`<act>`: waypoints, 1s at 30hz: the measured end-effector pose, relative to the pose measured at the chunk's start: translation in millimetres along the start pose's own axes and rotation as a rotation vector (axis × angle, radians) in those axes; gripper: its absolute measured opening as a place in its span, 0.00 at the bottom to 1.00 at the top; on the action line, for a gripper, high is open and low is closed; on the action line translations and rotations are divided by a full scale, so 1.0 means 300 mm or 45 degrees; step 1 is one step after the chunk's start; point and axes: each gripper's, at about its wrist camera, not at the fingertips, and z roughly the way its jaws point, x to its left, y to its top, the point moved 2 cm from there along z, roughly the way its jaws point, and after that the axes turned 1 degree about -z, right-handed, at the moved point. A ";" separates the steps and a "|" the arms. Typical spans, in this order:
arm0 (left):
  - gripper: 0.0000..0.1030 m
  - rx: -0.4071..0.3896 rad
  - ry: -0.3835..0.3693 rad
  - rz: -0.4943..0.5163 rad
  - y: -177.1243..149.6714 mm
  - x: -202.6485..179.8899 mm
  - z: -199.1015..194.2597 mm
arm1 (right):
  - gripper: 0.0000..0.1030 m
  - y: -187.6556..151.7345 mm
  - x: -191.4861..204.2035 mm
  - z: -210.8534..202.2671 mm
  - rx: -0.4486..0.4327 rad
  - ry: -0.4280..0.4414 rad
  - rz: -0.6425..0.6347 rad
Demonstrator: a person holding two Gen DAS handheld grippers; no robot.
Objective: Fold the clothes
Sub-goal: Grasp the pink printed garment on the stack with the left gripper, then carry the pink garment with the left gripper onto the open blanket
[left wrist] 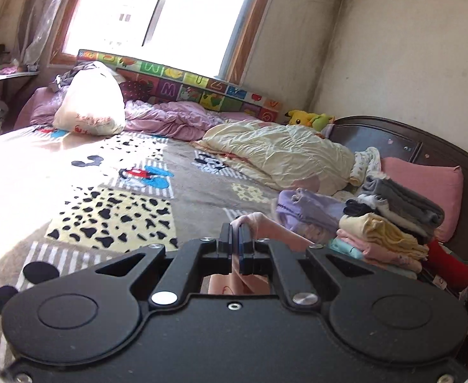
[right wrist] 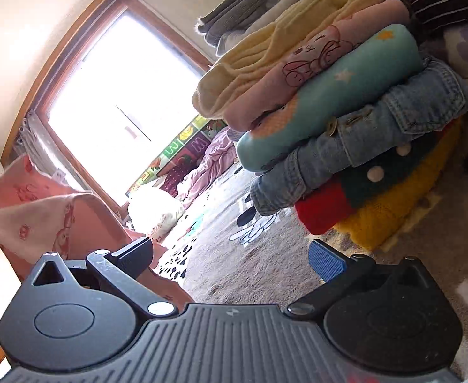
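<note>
Pink garment (left wrist: 266, 223), pale and printed with small red figures, is pinched between the closed fingers of the left gripper (left wrist: 237, 233) in the left wrist view, its cloth running from the fingertips toward 3 o'clock and also showing beneath the gripper body. In the right wrist view the same pink garment (right wrist: 42, 220) hangs in folds at 9 o'clock, lifted off the bed, just beside the black finger of the right gripper (right wrist: 237, 255); I cannot tell whether it touches that finger. The right gripper's jaws stand wide apart with nothing between them, 1 black pad on the 9 o'clock side and 1 blue pad (right wrist: 326, 263) on the 3 o'clock side. Beyond them, from 12 to 3 o'clock, a stack of folded clothes (right wrist: 345, 102) rests on the cartoon-print bedspread (right wrist: 243, 265), with grey, yellow, pink, teal and denim layers over red, green and mustard knits. In the left wrist view that stack (left wrist: 390, 223) sits at 3 o'clock, near a pink pillow (left wrist: 425, 185) and the dark headboard (left wrist: 393, 137). A cream quilt (left wrist: 282, 156) lies at 1 o'clock, a rumpled purple quilt (left wrist: 170, 118) at 12, and a white bag (left wrist: 90, 102) at 11 under the bright window (left wrist: 157, 9).
</note>
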 end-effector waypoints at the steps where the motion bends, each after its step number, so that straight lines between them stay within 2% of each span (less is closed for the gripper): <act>1: 0.01 0.065 0.123 -0.018 -0.062 0.085 0.009 | 1.00 -0.004 0.008 0.004 0.007 0.002 -0.011; 3: 0.02 0.142 0.326 -0.077 -0.162 0.223 0.003 | 1.00 -0.011 0.021 0.012 0.021 0.004 -0.029; 4: 0.02 0.155 0.360 -0.093 -0.186 0.256 0.001 | 1.00 -0.015 0.026 0.017 0.027 0.004 -0.035; 7: 0.06 0.151 0.325 -0.107 -0.210 0.288 0.003 | 1.00 -0.025 0.034 0.038 0.042 0.015 -0.024; 13: 0.40 0.143 0.256 -0.133 -0.257 0.350 0.008 | 1.00 -0.093 0.072 0.108 0.163 -0.026 -0.075; 17: 0.47 0.137 0.210 -0.151 -0.288 0.391 0.012 | 1.00 -0.156 0.117 0.123 0.156 0.030 -0.093; 20: 0.55 0.133 0.168 -0.148 -0.308 0.410 0.019 | 1.00 -0.183 0.157 0.151 0.223 0.057 -0.123; 24: 0.63 0.123 0.110 -0.037 -0.325 0.379 0.048 | 1.00 -0.208 0.221 0.166 0.341 0.060 -0.221; 27: 0.67 0.094 0.065 0.016 -0.342 0.374 0.067 | 1.00 -0.200 0.265 0.177 0.381 0.079 -0.259; 30: 0.67 0.089 0.025 0.009 -0.364 0.384 0.092 | 0.99 -0.179 0.332 0.221 0.438 0.083 -0.337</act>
